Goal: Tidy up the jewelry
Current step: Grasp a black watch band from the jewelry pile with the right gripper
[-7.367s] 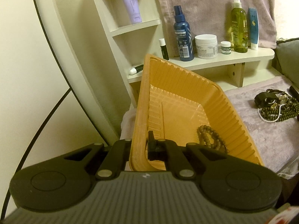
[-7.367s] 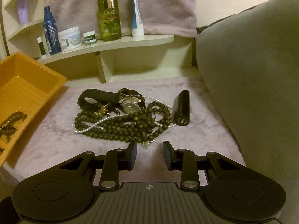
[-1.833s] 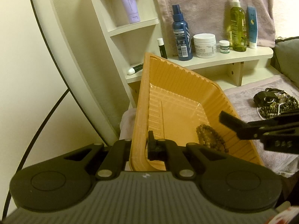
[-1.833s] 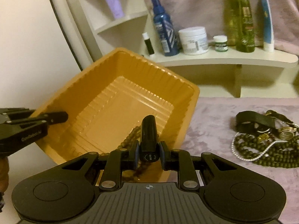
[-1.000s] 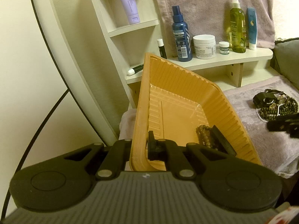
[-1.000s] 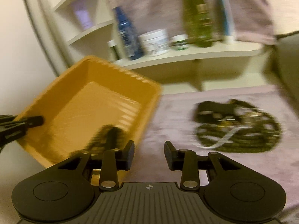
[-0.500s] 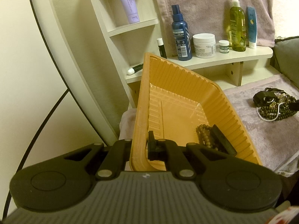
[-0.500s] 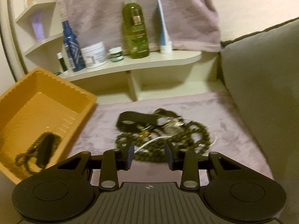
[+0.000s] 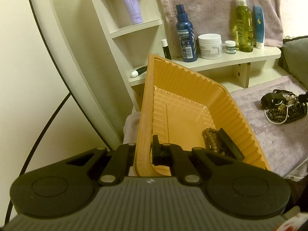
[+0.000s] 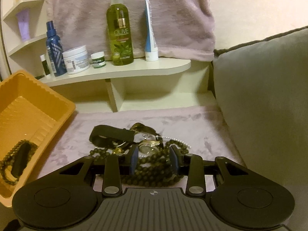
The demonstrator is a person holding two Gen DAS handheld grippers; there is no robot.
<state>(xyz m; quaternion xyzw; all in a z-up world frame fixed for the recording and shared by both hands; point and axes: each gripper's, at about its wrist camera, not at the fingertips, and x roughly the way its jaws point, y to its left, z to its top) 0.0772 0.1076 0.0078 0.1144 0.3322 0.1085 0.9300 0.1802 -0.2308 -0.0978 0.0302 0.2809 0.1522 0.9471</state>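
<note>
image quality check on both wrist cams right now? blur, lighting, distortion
Left wrist: sharp, warm yellowish light, dim; fisheye bends the white shelf upright; soft glare on the ribbed orange plastic tray floor. Right wrist: also sharp, dark vignette in the corners; the heap of dark bead necklaces sits shadowed between the right gripper fingers.

tray [image 9: 196, 88]: ribbed glossy orange plastic | mat [image 10: 192, 119]: plush mauve cloth | shelf [image 10: 134, 69]: matt pale wood
</note>
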